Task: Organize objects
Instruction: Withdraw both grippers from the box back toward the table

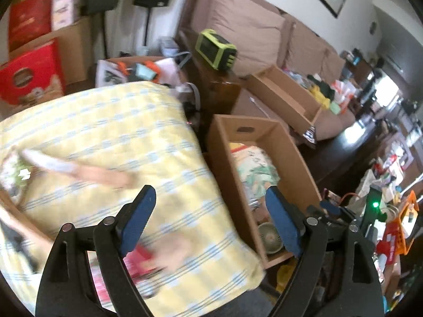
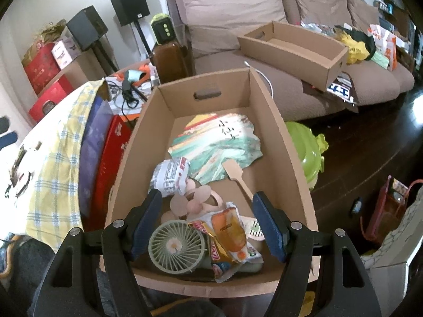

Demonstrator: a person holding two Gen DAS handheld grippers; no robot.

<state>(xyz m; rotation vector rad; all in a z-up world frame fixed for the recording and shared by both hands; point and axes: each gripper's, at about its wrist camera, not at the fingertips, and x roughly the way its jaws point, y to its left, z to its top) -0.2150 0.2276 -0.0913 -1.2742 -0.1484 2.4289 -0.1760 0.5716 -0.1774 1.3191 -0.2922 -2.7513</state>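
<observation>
Left gripper (image 1: 210,220) hangs empty, jaws spread, over a yellow checked cloth (image 1: 111,132).
Beside it on the right, the right gripper (image 2: 207,223), jaws apart and empty, hovers above a brown cardboard box (image 2: 275,121) holding a green round fan (image 2: 175,245), an orange snack packet (image 2: 230,232) and a painted paper fan (image 2: 219,145).

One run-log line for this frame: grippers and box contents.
left gripper: open, empty, over checked cloth | right gripper: open, empty, above cardboard box | box holds: paper fan, green mini fan, snack packets

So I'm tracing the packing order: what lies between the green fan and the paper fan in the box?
In the right wrist view, a pink fan lies between green fan and paper fan.
</observation>
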